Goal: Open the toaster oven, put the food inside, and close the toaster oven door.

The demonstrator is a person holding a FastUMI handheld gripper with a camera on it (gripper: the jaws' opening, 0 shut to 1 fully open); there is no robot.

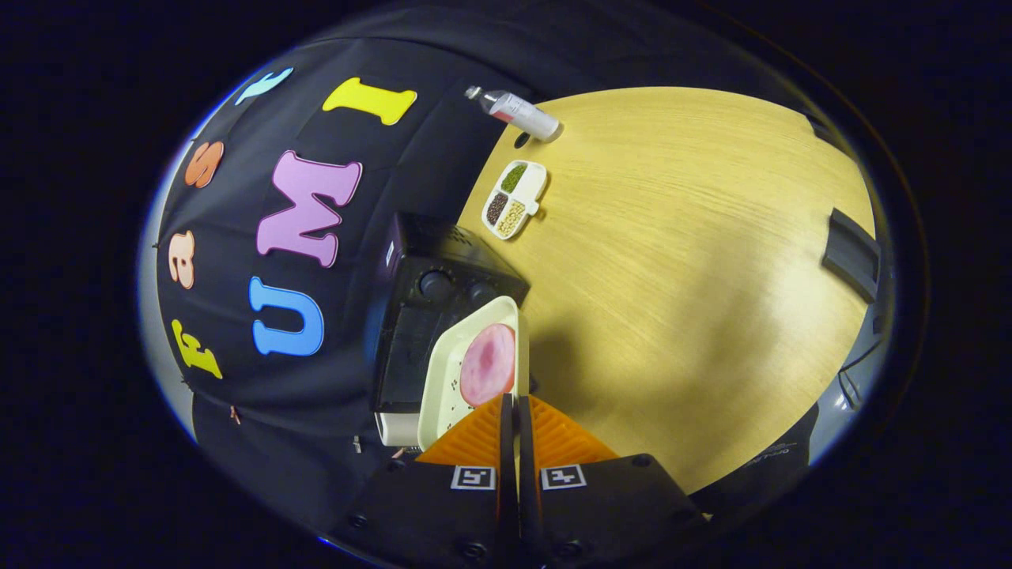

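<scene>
Nearest the lens sat your gripper (511, 411); its two orange fingers (474, 442) were drawn together with barely a slit between them, pinching the near rim of one cream tray (447, 371); each finger carried one square black-and-white marker at its base, two markers in all.

The tray was rectangular and stood tilted on edge from your viewpoint, its open face toward the table side; one round pink slice of food (488, 363) lay inside it, just ahead of the fingertips; a few small dark specks marked the tray floor beside the slice.

One black toaster oven (431, 316) stood directly behind the tray, against the booth's cloth wall; two round knobs showed on its front above the tray; the dark glass door (403, 356) looked closed, though the tray hid part of it, so you could not be certain from here.

Beyond the oven, on the wooden table (696, 276), lay one small white divided dish (515, 199) with three compartments, one green filling, one dark, one pale; further off stood one bottle (518, 113) with a pale label, near the table's far edge; dish and bottle stood apart from each other and well apart from the oven.

Your hand held the gripper rolled sideways, so the table ran up one side of the scene and the wall up the other; the fingers pointed at the oven front.
</scene>
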